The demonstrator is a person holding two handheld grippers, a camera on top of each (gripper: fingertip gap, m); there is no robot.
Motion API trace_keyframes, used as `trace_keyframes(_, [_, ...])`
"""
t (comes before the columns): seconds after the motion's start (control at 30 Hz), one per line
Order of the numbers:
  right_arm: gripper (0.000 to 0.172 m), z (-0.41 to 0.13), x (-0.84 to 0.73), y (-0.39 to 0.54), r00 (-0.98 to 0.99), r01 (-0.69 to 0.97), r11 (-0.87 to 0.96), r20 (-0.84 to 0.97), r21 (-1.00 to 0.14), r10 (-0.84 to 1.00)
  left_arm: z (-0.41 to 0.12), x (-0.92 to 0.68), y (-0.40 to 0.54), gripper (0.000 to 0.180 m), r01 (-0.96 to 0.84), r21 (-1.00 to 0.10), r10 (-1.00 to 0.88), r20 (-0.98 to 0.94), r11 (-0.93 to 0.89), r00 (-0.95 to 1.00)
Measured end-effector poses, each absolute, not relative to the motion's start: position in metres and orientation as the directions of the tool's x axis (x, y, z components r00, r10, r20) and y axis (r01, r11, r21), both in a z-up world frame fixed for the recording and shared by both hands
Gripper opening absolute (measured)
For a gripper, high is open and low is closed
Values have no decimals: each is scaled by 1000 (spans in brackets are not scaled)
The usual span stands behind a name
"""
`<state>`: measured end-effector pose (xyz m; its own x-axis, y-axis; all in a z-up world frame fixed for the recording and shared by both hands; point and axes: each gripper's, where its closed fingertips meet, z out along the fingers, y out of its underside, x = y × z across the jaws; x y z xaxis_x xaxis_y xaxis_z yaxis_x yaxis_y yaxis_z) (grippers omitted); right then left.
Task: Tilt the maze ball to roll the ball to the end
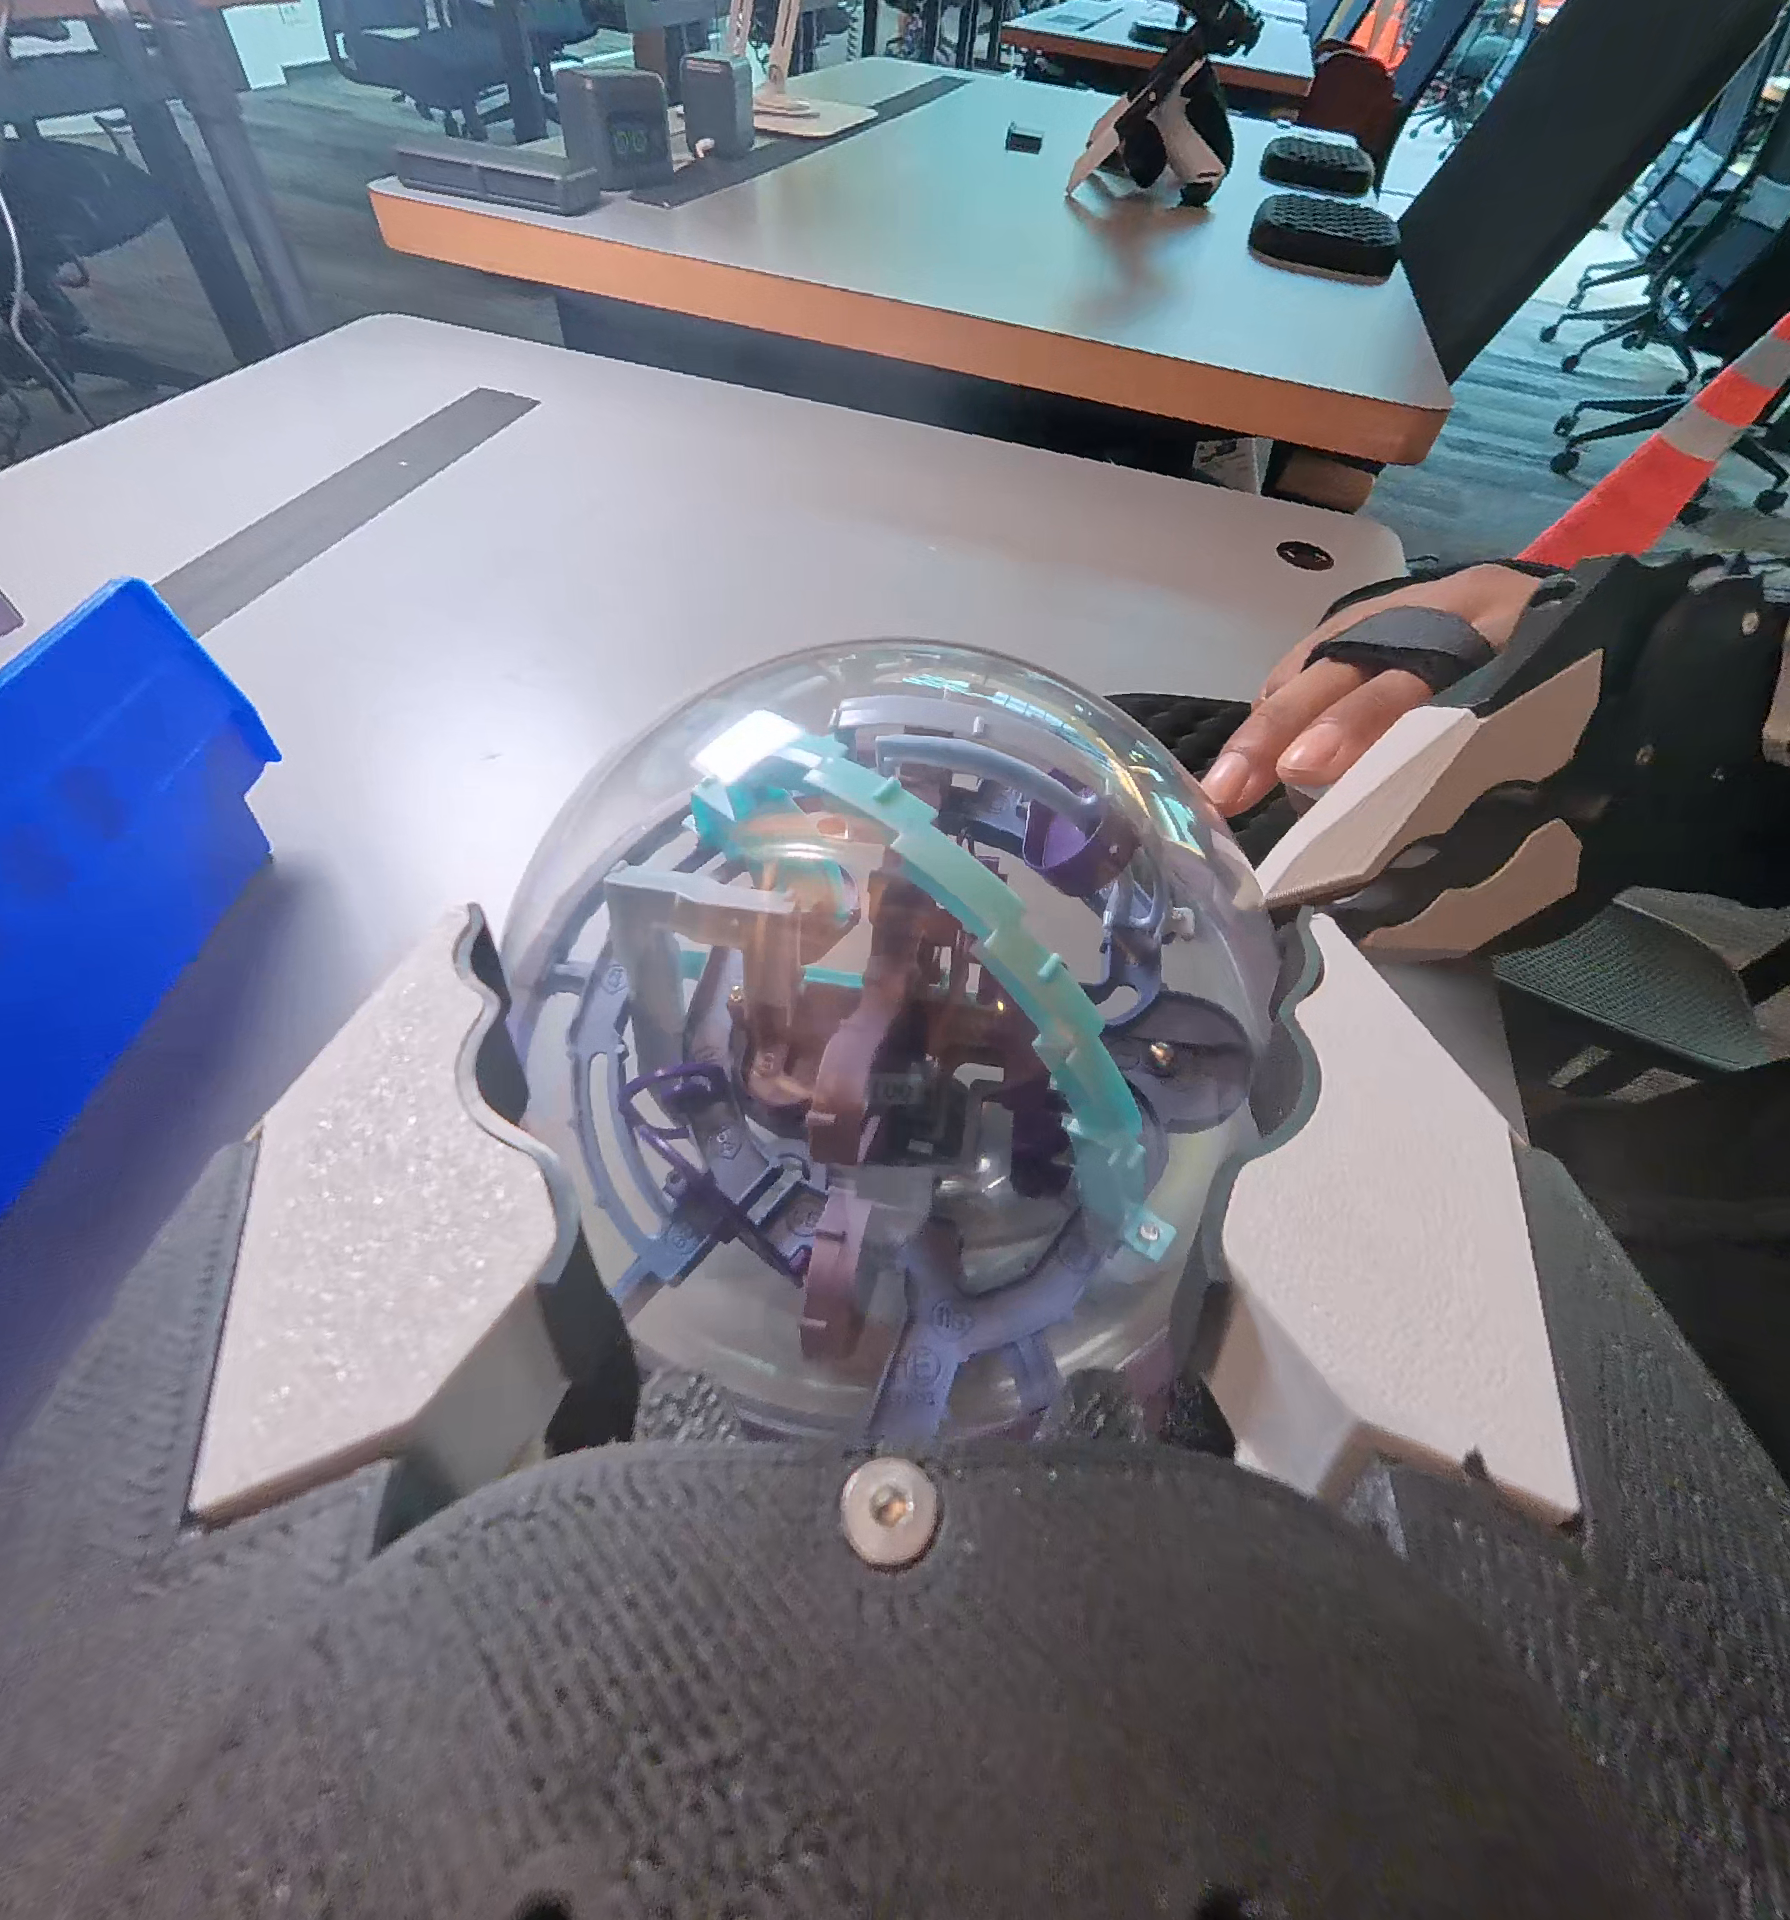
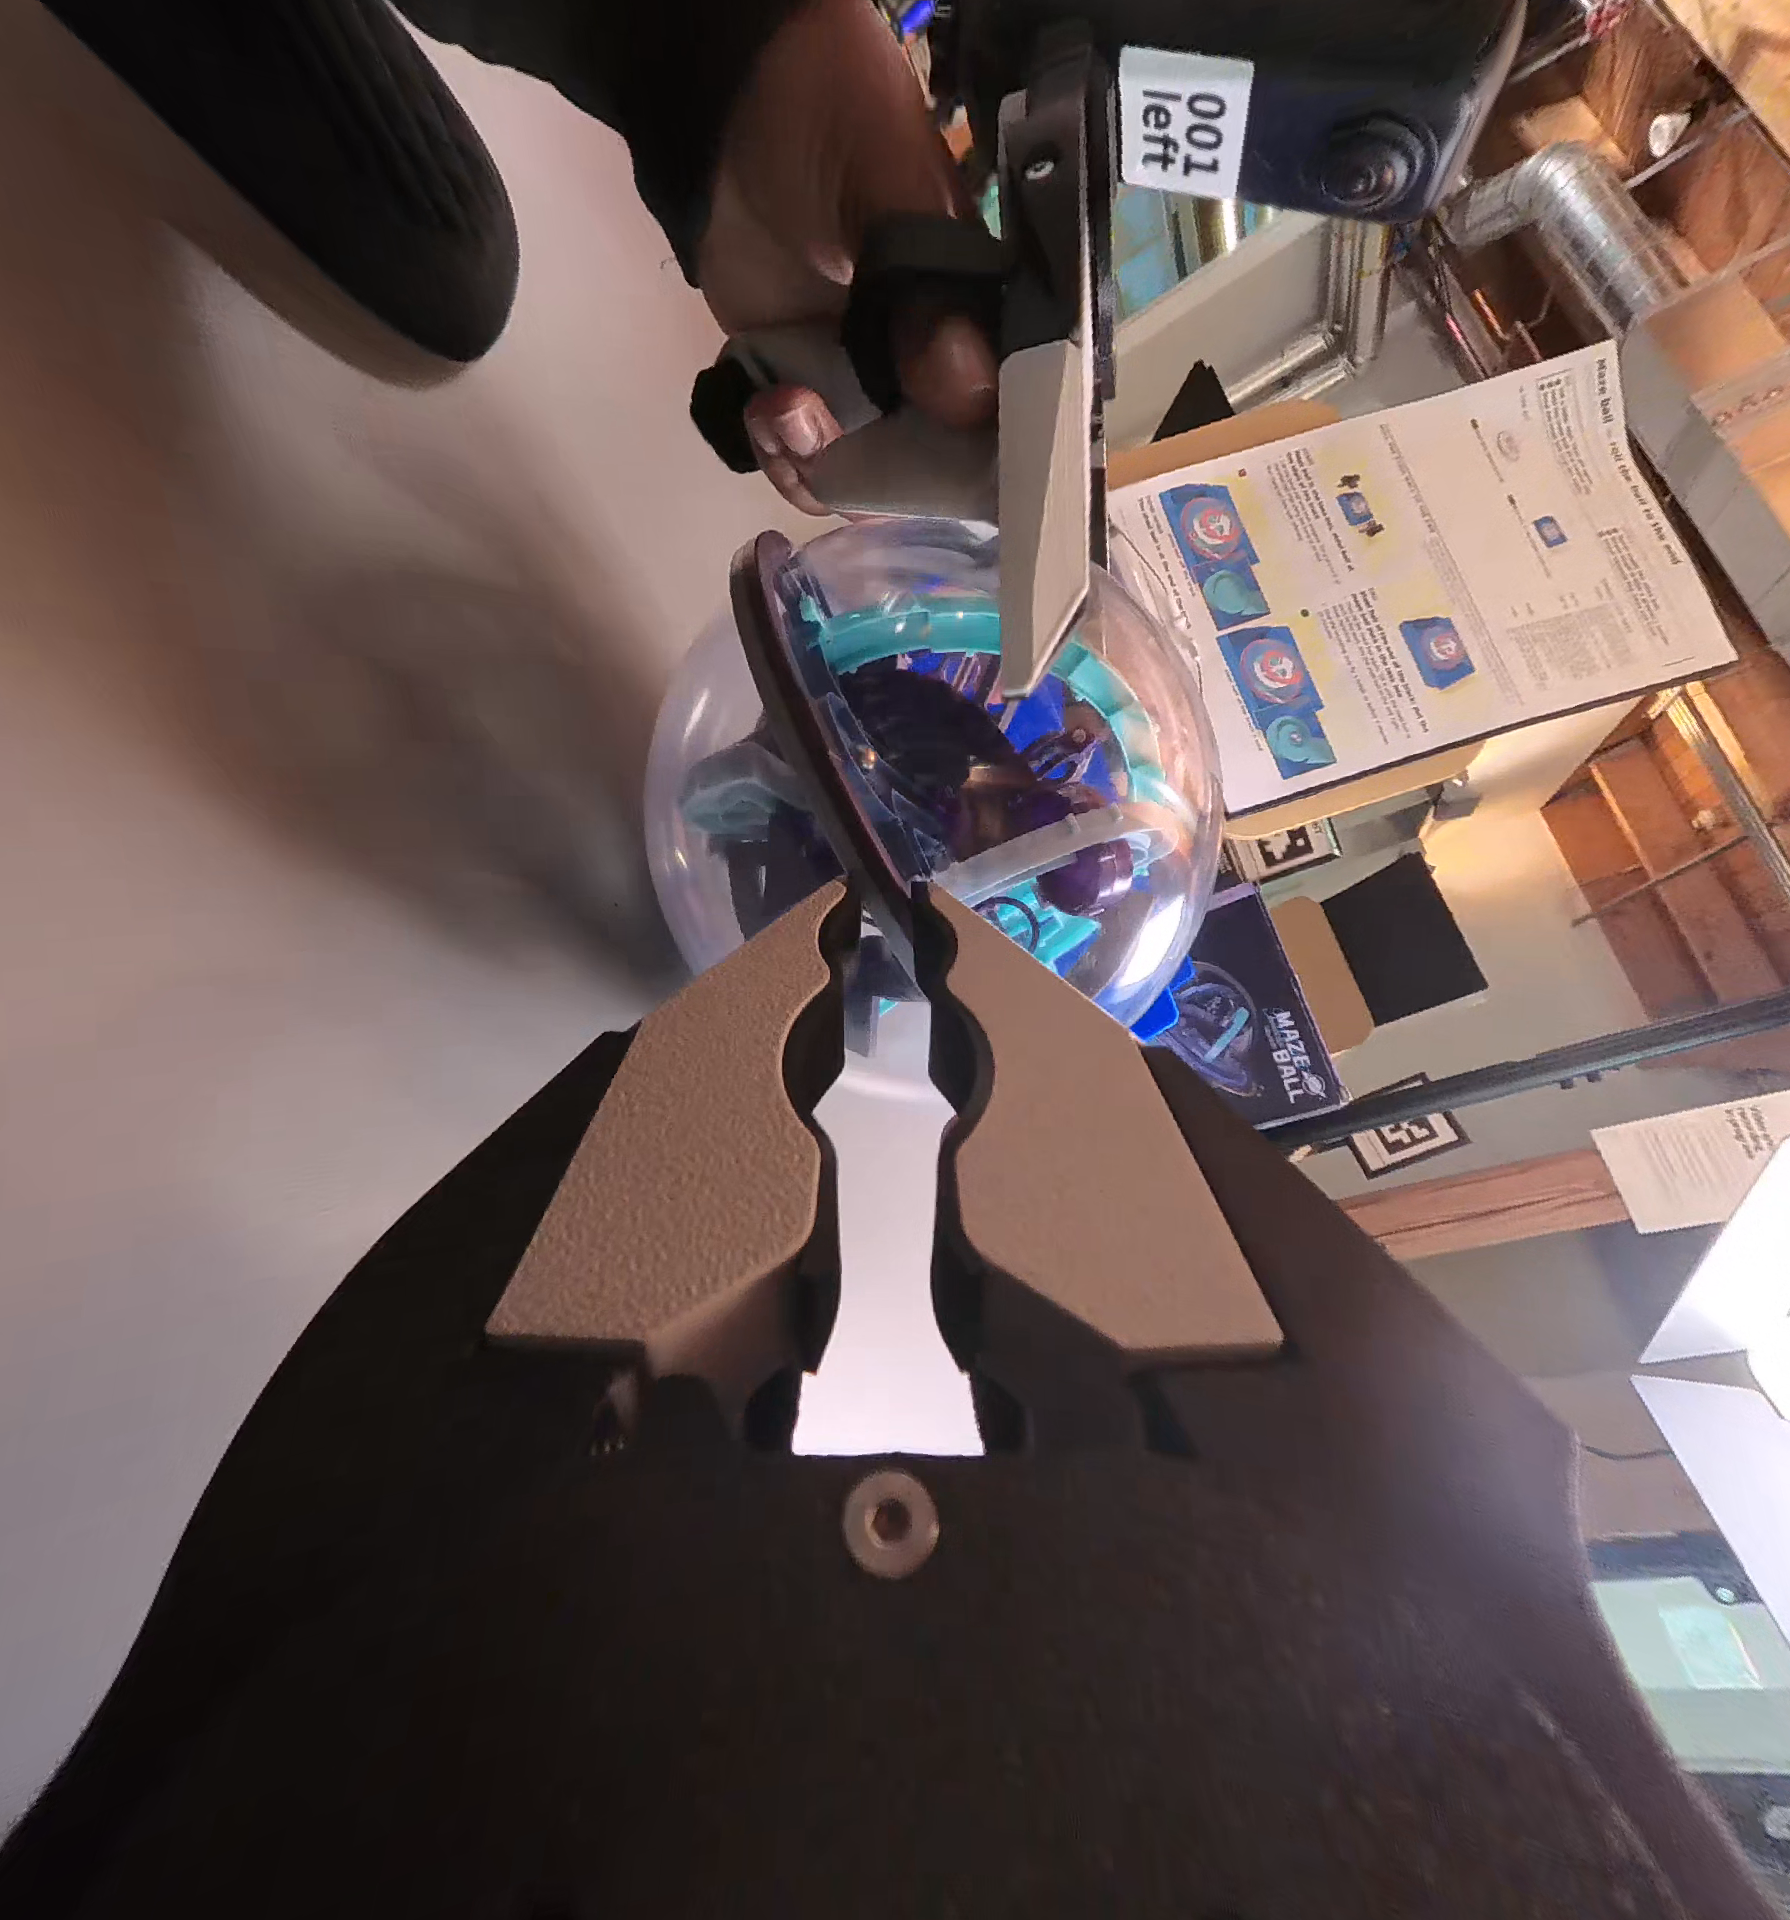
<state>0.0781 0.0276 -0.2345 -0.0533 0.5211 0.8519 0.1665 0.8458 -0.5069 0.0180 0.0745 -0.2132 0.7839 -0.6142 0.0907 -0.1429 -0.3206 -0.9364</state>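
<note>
Clear plastic fills the middle of the left wrist view: the maze ball (image 1: 849, 1049) sits between the widely spread fingers of the left gripper (image 1: 896, 997), whose pale pads (image 1: 382, 1174) hug its two sides, seemingly touching the shell. Its underside is hidden behind the gripper's dark body, so whether it rests on the grey counter (image 1: 662, 540) cannot be told. Inside, a teal track arcs from upper left to lower right over grey, purple and brown pieces; a tiny metal ball (image 1: 1164, 1051) lies in a dark cup near the right side. The right gripper (image 1: 1275, 894) reaches in from the right edge, its tip at the shell's right rim, its far finger hidden. A blue bin (image 1: 91, 883) is cut off at the left edge of the counter.

Turned sideways, the right wrist view shows the same sphere (image 2: 932, 779) just beyond the right gripper (image 2: 886, 894). Its tan fingers (image 2: 725, 1091) are nearly together, pinching the dark seam rim that runs diagonally from upper left to lower right across the sphere. The left gripper (image 2: 1036, 582) comes from the top, one finger lying over the clear shell, the other mostly hidden behind a hand (image 2: 849, 312). A printed sheet (image 2: 1442, 582) and a dark box (image 2: 1275, 1029) stand behind, partly covered.
</note>
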Motion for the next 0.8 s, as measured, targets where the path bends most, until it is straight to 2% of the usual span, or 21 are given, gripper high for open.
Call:
trace_keyframes(0.2, [0, -233, 87, 45, -45, 151, 832, 837, -534, 546, -206, 8, 62, 132, -146, -949, -702, 98, -279, 706])
trace_keyframes(0.37, [0, -231, 85, 52, -53, 140, 813, 815, -566, 577, -204, -3, 70, 133, -14, -947, -755, 248, -322, 608])
trace_keyframes(0.47, [0, -230, 83, 55, -44, 140, 774, 777, -618, 628, -215, 3, 71, 135, -35, -948, -784, 240, -316, 573])
trace_keyframes(0.6, [22, -224, 86, 64, -27, 116, 600, 602, -791, 798, -214, 1, 74, 134, 4, -952, -778, 252, -305, 575])
trace_keyframes(0.67, [50, -228, 86, 70, -63, 139, 507, 503, -851, 862, -214, -1, 75, 133, 27, -949, -770, 272, -315, 577])
trace_keyframes(0.73, [81, -241, 84, 78, -97, 218, 468, 458, -857, 884, -215, -4, 76, 133, 49, -944, -764, 293, -325, 575])
trace_keyframes(0.8, [88, -247, 79, 84, -104, 240, 492, 481, -837, 870, -215, -7, 77, 133, 73, -939, -757, 316, -336, 572])
